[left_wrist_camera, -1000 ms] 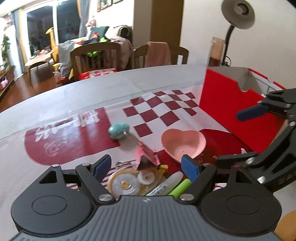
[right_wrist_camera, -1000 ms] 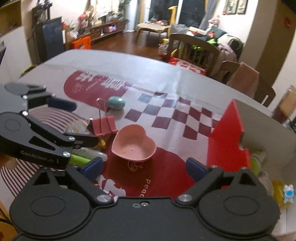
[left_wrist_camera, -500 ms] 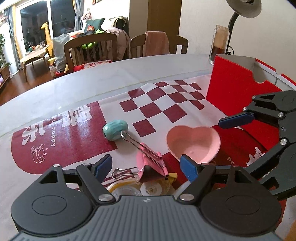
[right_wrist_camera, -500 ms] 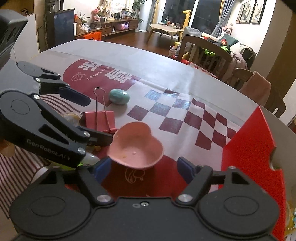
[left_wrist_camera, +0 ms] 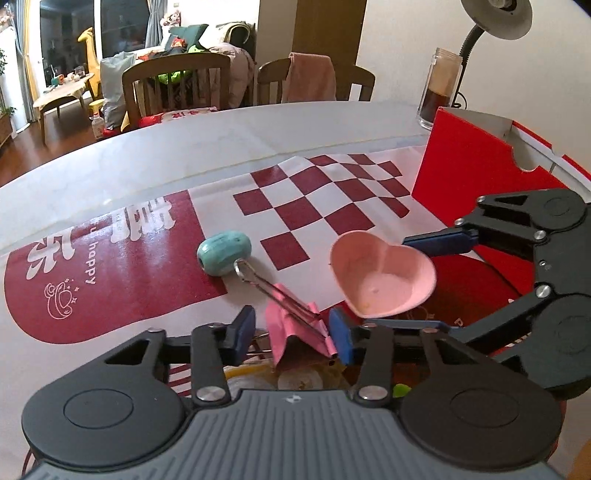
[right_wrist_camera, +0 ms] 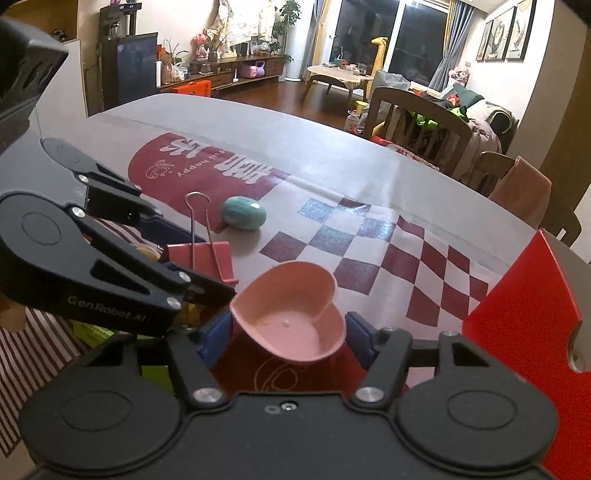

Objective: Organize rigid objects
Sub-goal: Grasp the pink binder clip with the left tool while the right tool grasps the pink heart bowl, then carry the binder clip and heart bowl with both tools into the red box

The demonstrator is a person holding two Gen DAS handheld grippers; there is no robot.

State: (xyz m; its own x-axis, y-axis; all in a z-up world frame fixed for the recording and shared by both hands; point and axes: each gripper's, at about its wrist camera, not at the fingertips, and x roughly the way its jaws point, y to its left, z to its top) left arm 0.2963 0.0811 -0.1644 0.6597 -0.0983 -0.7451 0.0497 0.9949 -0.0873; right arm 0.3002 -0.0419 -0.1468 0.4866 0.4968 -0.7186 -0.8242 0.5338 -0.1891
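A: What lies around the two tools?

B: A teal oval bead (left_wrist_camera: 224, 253) sits on the printed cloth (left_wrist_camera: 110, 254), touching the wire handle of the pink binder clip (left_wrist_camera: 295, 330). Under the clip lie a tape dispenser and a green marker, mostly hidden by the left hand-held gripper (left_wrist_camera: 291, 332). A red cardboard box (left_wrist_camera: 461, 166) stands just beside, to the right in the left wrist view.

A: And the left hand-held gripper itself?

B: Its jaws have just been closing; the binder clip stands between the blue pads. The right pad touches it, the left one shows a small gap.

A: The right one?

B: The right hand-held gripper (right_wrist_camera: 286, 334) has also been closing, with the pink heart-shaped bowl (right_wrist_camera: 291, 314) between its pads, which now press its sides. The bowl is tilted.

A: Does anything stand in the way?

B: The two tools nearly cross; the left one's arm reaches in beside the bowl.

A: The surroundings?

B: A pale table (left_wrist_camera: 184, 147), wooden chairs (left_wrist_camera: 177, 85), a desk lamp (left_wrist_camera: 495, 22), a glass jar (left_wrist_camera: 439, 88), a living room beyond.
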